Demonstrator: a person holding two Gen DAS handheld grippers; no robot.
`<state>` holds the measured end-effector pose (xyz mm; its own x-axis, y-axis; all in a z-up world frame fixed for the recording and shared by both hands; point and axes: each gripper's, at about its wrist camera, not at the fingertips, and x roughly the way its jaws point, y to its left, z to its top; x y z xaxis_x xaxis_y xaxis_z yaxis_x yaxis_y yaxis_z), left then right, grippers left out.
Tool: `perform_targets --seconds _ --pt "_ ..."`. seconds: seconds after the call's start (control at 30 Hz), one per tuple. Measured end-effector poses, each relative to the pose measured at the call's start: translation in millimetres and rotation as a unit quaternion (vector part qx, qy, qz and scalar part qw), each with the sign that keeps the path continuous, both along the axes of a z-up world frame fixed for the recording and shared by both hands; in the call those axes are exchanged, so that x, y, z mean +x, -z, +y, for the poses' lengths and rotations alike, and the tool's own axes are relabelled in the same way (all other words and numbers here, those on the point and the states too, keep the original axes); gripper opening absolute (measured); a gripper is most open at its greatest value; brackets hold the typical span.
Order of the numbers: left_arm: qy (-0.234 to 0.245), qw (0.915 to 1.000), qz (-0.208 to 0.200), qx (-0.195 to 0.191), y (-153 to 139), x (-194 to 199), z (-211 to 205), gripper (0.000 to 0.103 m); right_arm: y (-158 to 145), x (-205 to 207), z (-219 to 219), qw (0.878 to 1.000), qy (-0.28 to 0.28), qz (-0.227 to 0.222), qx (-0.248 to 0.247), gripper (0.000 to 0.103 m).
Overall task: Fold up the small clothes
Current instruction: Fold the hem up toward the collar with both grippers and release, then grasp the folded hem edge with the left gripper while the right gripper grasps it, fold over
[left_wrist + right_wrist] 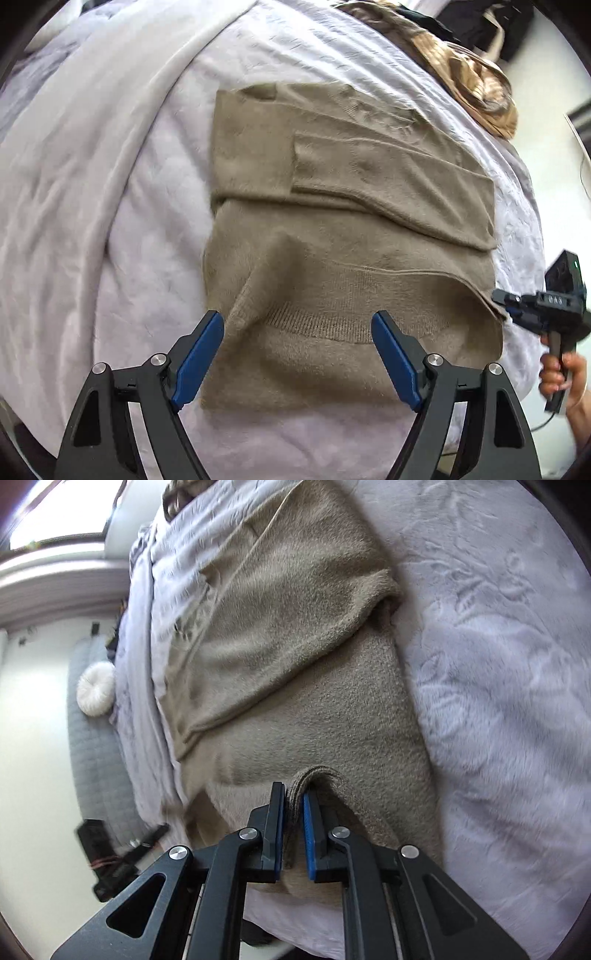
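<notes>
Left wrist view shows the tan sweater (332, 206) lying flat on the bed (155, 206), which is covered by a pale plush blanket; both sleeves are already laid across the body, so the garment forms a rough rectangle ready for a crosswise fold; the ribbed hem (332, 317) at the near end is raised off the layer beneath and bulges toward the camera. The left hand-held gripper (297, 354) hovers just above the near left part of the garment with its blue pads (199, 362) wide apart and nothing between them; it appears positioned to take the hem corner on its own side, though no contact is made. The right hand-held gripper (506, 301) enters from the far right edge of this view, its tip at the sweater's right hem corner, with the person's hand (561, 373) on its handle. Right wrist view confirms the hold: the right hand-held gripper (294, 812) has its fingers drawn together on a bunched ridge of knit at the sweater (295, 646) edge, the fabric pinched upright between the pads; this hold explains why the hem stands lifted on that side. A judgement: the step in hand is the hem-to-collar fold, about midway through the task; the thick, fuzzy knit should hold well but may sag unevenly if lifted by one corner only.
</notes>
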<state>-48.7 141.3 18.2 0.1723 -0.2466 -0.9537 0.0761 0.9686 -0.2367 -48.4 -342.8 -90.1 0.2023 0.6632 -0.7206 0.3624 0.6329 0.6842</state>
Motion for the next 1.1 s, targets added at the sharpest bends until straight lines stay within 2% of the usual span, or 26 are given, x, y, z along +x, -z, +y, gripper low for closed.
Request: perform_targets --seconds 0.07,0.13,0.2,0.23,0.37,0.5,0.6,0.7,0.8,0.83,0.97,1.1 --pt "0.005 1.0000 0.002 0.008 -0.2 4.0 -1.2 0.083 1.6 2.1 -3.8 1.000 -0.019 0.003 -0.014 0.017" --pt "0.016 0.9995 0.009 0.024 5.1 10.1 -4.8 0.083 -0.7 7.4 -3.1 0.999 -0.029 0.005 -0.036 0.028" --pt "0.030 0.9990 0.014 0.030 12.5 15.3 -4.7 0.083 -8.2 12.7 -2.4 0.998 -0.042 -0.008 -0.054 0.051" --pt "0.035 0.9988 0.018 0.028 16.8 17.8 -6.1 0.083 -14.1 15.0 -0.7 0.996 -0.053 -0.019 -0.070 0.054" --pt "0.058 0.9968 0.051 0.023 45.0 35.1 -15.7 0.083 -25.2 22.9 6.4 0.986 -0.087 -0.036 -0.136 0.055" --pt "0.086 0.9934 0.076 -0.001 66.3 50.2 -20.2 0.082 -22.5 24.8 15.6 0.980 -0.100 -0.033 -0.170 0.055" --pt "0.118 0.9894 0.084 0.002 74.3 56.9 -23.5 0.082 -30.8 17.9 24.8 0.970 -0.122 -0.051 -0.205 0.055" --pt "0.131 0.9875 0.087 -0.010 73.3 59.7 -17.7 0.082 -42.8 6.9 15.8 0.969 -0.088 -0.060 -0.222 0.055" --pt "0.120 0.9880 0.092 -0.031 70.7 61.6 -9.0 0.082 -51.9 -4.8 -3.0 0.976 -0.037 -0.063 -0.207 0.055" --pt "0.116 0.9879 0.095 -0.038 71.0 62.0 -7.3 0.082 -53.1 -6.3 -4.3 0.977 -0.038 -0.064 -0.200 0.055" --pt "0.117 0.9851 0.116 -0.050 80.7 61.6 -7.7 0.082 -43.0 4.1 17.5 0.960 -0.118 -0.055 -0.246 0.055" --pt "0.125 0.9849 0.110 -0.047 82.3 60.8 -17.6 0.082 -24.2 26.7 34.5 0.954 -0.146 -0.056 -0.256 0.055"
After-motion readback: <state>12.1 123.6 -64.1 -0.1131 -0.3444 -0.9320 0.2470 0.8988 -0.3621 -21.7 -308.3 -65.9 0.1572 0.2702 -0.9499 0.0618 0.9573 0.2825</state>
